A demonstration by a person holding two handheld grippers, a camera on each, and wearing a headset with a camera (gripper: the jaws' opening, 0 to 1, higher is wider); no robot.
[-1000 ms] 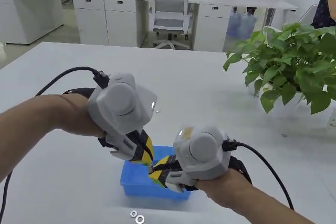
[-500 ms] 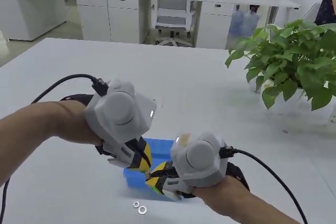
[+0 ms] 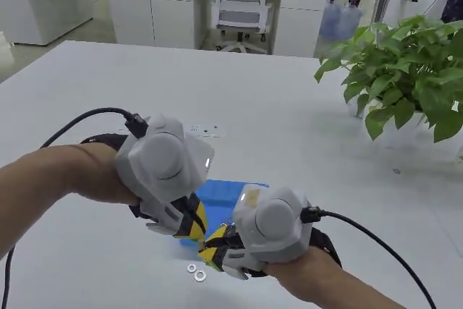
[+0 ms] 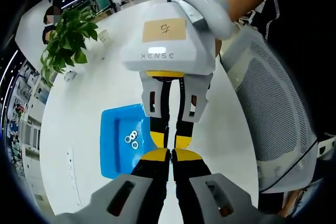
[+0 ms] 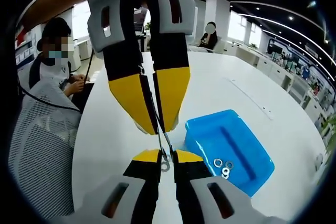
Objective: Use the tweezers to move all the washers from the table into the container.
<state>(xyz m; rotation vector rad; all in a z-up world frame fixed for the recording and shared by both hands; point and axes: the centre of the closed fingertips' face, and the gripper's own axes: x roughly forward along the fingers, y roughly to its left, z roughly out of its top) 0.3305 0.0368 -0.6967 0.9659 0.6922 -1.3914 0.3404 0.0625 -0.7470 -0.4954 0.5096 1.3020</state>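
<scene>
The blue container (image 3: 224, 192) sits on the white table, with three washers (image 5: 221, 166) inside it, also seen as washers (image 4: 131, 139). Two washers (image 3: 195, 273) lie on the table in front of it. My left gripper (image 3: 195, 226) is shut on thin metal tweezers (image 5: 159, 132) that point down toward the table. My right gripper (image 3: 212, 251) meets it tip to tip, its jaws closed around the tweezers' lower end. A washer (image 5: 165, 167) shows at the tweezers' tip; I cannot tell whether it is pinched or lying on the table.
A potted green plant (image 3: 405, 70) stands at the table's far right. Cables (image 3: 79, 124) trail from both grippers across the table. A grey mesh chair (image 4: 278, 124) stands by the near edge. White desks and an office chair (image 3: 239, 5) are beyond the table.
Both grippers have come back from above the container to its near edge, closer to the two washers on the table. The head camera has tilted down.
</scene>
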